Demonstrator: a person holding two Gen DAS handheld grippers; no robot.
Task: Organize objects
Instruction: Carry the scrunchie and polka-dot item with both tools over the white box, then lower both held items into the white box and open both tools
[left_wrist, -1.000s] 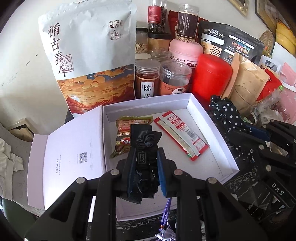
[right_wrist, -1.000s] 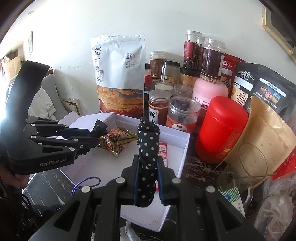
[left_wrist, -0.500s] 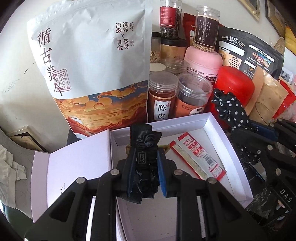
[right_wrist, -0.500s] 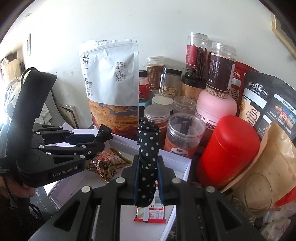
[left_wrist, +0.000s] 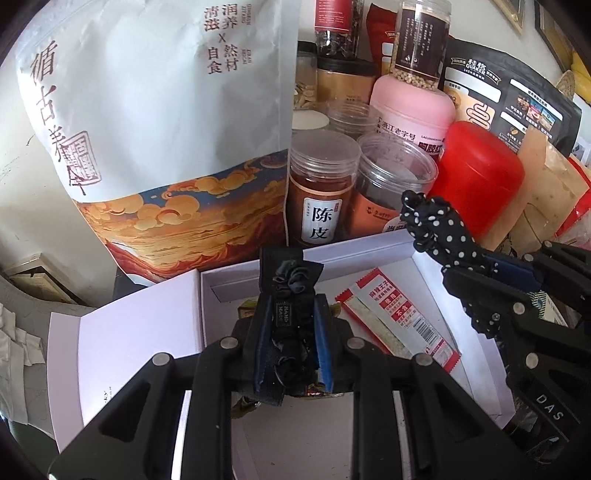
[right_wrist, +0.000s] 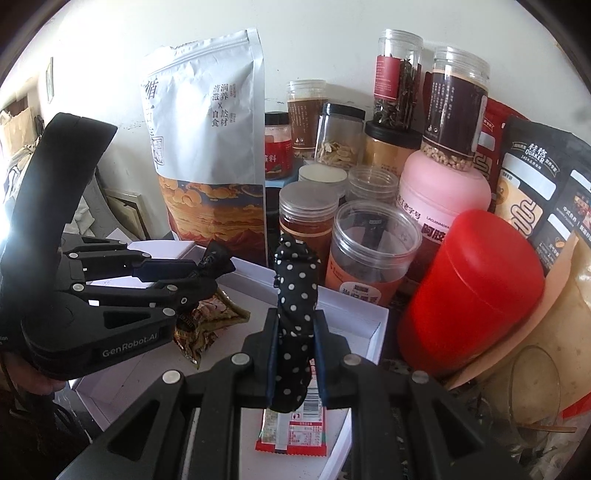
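Left gripper (left_wrist: 290, 328): pinching a black ruffled scrunchie (left_wrist: 290, 295) above the box.
Right gripper (right_wrist: 295, 349): pinching a black polka-dot scrunchie (right_wrist: 297, 295), upright, at 3 o'clock of the left one.
White box (left_wrist: 317, 258): open beneath both, holding a red-and-white sachet (left_wrist: 402, 321) and a snack packet (right_wrist: 210, 317).
Jars (right_wrist: 373, 258): crowded at 12 o'clock, behind the box.

My left claw (left_wrist: 290, 332) is clamped on a dark ruffled scrunchie (left_wrist: 288, 295) with a small label, standing upright above the open white box (left_wrist: 236, 275). My right claw (right_wrist: 295, 354) pinches a black scrunchie with white dots (right_wrist: 297, 295), also upright, over the box's right part. In the box lie a red-and-white sachet (left_wrist: 399, 321) and a snack packet (right_wrist: 210, 317).
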